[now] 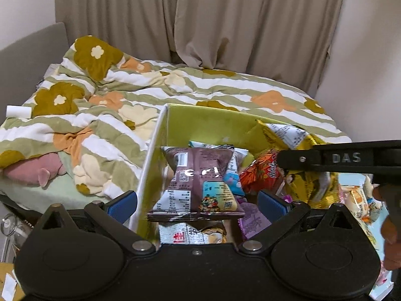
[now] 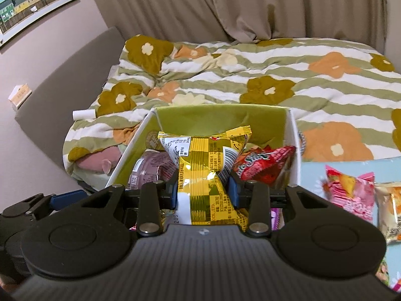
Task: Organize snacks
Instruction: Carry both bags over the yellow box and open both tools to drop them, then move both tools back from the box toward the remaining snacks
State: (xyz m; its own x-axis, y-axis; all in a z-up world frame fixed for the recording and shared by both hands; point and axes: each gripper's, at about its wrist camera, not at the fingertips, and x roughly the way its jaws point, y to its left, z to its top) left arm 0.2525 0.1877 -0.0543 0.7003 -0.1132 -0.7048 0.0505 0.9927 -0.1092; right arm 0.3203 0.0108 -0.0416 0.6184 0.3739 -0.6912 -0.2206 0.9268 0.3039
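The right gripper [image 2: 204,192] is clamped on a yellow snack packet [image 2: 204,173], its blue pads pinching the packet's waist so the foil bunches inward. The packet's long axis runs away from the camera, its crimped far end fanning out over the green-lined box [image 2: 220,118] that sits at the edge of the flowered duvet [image 2: 275,75]. A red snack bag [image 2: 265,168] lies in the box just to its right.

The left gripper [image 1: 198,202] stands wide open, jaws well apart, holding nothing. Between them, lower down in the box, a brown snack bag [image 1: 200,178] lies lengthwise, pointing away from the camera; it seems to rest on other packets, though blur makes that uncertain.
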